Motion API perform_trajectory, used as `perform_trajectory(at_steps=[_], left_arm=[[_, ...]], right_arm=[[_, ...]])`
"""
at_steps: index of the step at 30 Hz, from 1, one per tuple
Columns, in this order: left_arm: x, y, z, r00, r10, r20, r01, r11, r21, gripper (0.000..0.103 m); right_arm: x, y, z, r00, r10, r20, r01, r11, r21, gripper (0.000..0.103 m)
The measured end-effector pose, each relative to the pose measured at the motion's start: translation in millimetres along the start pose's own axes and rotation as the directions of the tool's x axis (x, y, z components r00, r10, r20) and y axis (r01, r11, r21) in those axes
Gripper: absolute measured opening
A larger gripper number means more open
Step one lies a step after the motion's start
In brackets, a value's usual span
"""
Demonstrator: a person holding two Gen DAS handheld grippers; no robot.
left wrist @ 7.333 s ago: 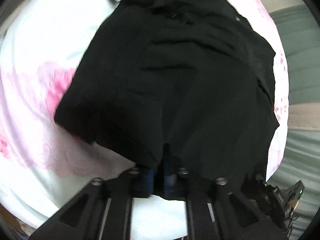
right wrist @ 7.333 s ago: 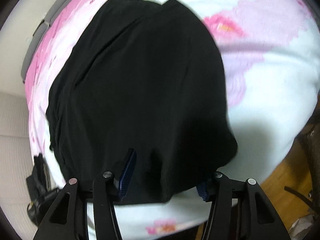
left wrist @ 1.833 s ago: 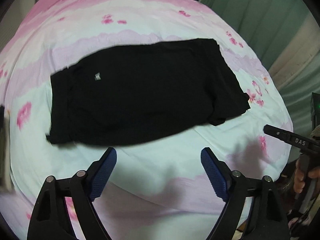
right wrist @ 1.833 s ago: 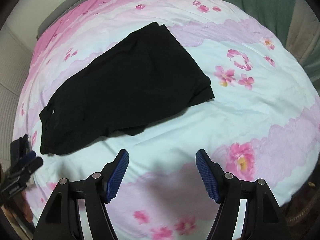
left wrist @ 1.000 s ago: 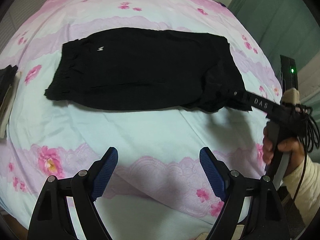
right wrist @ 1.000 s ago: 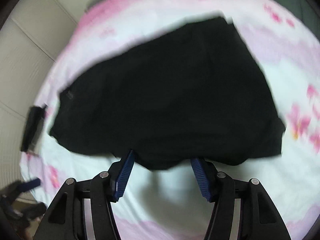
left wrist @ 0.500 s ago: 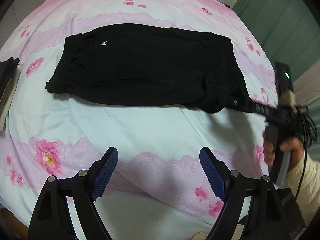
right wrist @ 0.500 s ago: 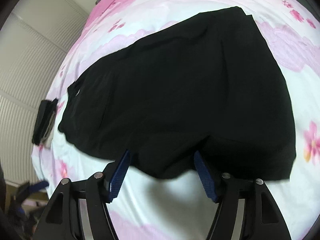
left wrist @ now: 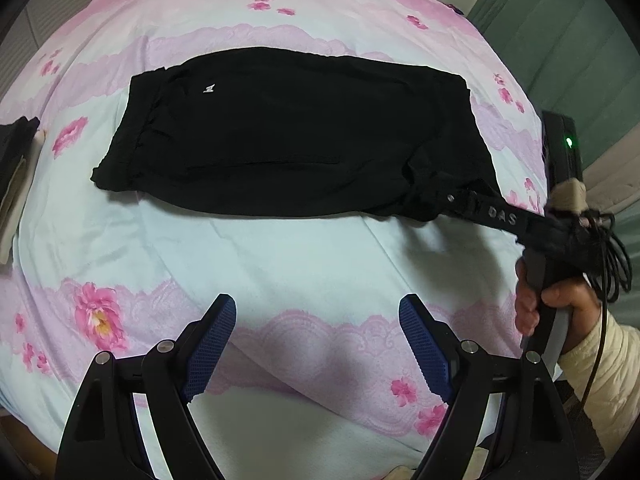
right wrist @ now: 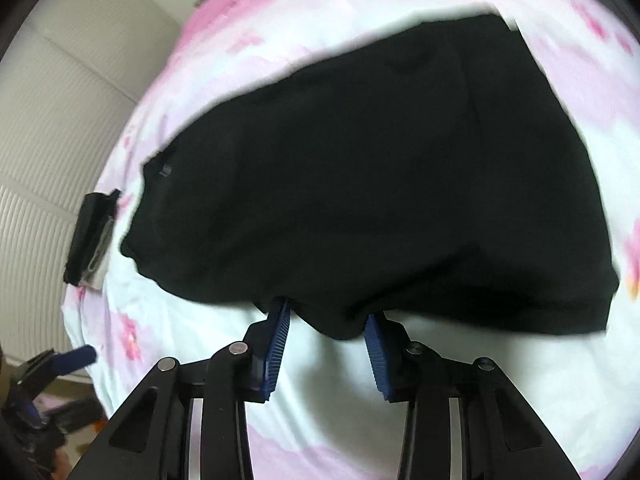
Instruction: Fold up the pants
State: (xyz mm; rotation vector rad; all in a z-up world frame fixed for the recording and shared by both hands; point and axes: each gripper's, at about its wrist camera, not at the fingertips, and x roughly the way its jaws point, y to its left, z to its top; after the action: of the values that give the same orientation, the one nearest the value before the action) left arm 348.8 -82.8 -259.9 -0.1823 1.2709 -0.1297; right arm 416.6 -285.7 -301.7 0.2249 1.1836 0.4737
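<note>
Both right gripper [right wrist: 326, 320] fingertips vanish under the pants [right wrist: 380, 168].

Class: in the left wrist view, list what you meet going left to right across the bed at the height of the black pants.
Dark folded stack at the left edge → pants → right gripper reaching into their right end → hand holding its handle.

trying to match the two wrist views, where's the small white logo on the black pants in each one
Left wrist view: the white logo sits upper left of centre, near the waistband end of the black pants.
Right wrist view: blurred; only a faint grey mark at the pants' left end, probably the logo.
Shared landmark: the dark folded stack on the bedspread beyond the waistband.
</note>
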Motion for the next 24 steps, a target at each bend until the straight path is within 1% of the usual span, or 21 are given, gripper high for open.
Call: perform_trajectory(at_steps=[1,5,9,11,13,14,15,16,17,18,21,24], left_arm=[[1,0,0,1.0,0.0,-0.004,0.0,1.0,-0.004,0.084],[2,1,0,1.0,-0.001,-0.011,0.001,1.0,-0.011,0.084],[-1,0,2,1.0,0.006,-0.007,-0.006,1.0,0.0,0.084],[-3,1,3,1.0,0.006,-0.003,-0.006,1.0,-0.004,0.084],[-4,2,3,1.0,0.001,-0.005,-0.001,1.0,-0.011,0.084],[-5,3,3,1.0,0.003,-0.006,-0.003,1.0,-0.015,0.084],[-6,4,3,1.0,0.003,-0.005,-0.003,1.0,-0.019,0.084],[-6,4,3,1.0,0.001,-0.005,-0.001,1.0,-0.021,0.084],[-7,4,3,1.0,-0.003,-0.004,0.003,1.0,-0.024,0.084],[-9,5,2,1.0,-0.006,0.0,0.006,1.0,-0.028,0.084],[-11,6,2,1.0,-0.01,-0.005,0.01,1.0,-0.027,0.084],[-11,4,2,1.0,0.0,-0.017,-0.001,1.0,-0.013,0.084]], right_arm=[[0,4,4,1.0,0.007,0.006,-0.007,1.0,-0.017,0.039],[19,2,14,1.0,-0.011,-0.03,0.01,0.999,-0.031,0.039],[38,-4,9,0.997,-0.02,-0.08,0.018,1.0,-0.014,0.04],[41,-5,5,0.996,-0.019,-0.083,0.019,1.0,-0.005,0.04],[43,-3,3,0.996,-0.028,-0.087,0.027,0.999,-0.02,0.04],[44,-2,4,0.995,-0.036,-0.094,0.033,0.999,-0.034,0.036],[43,0,4,0.994,-0.039,-0.104,0.035,0.999,-0.041,0.01],[43,0,5,0.992,-0.025,-0.122,0.021,0.999,-0.034,0.004],[39,0,3,0.99,-0.014,-0.142,0.014,1.0,-0.005,0.004],[33,1,1,0.99,-0.022,-0.137,0.023,1.0,0.007,0.004],[6,7,-16,0.994,-0.005,-0.108,0.009,0.999,0.038,0.004],[8,2,-34,0.99,0.021,-0.143,-0.008,0.996,0.088,0.004]])
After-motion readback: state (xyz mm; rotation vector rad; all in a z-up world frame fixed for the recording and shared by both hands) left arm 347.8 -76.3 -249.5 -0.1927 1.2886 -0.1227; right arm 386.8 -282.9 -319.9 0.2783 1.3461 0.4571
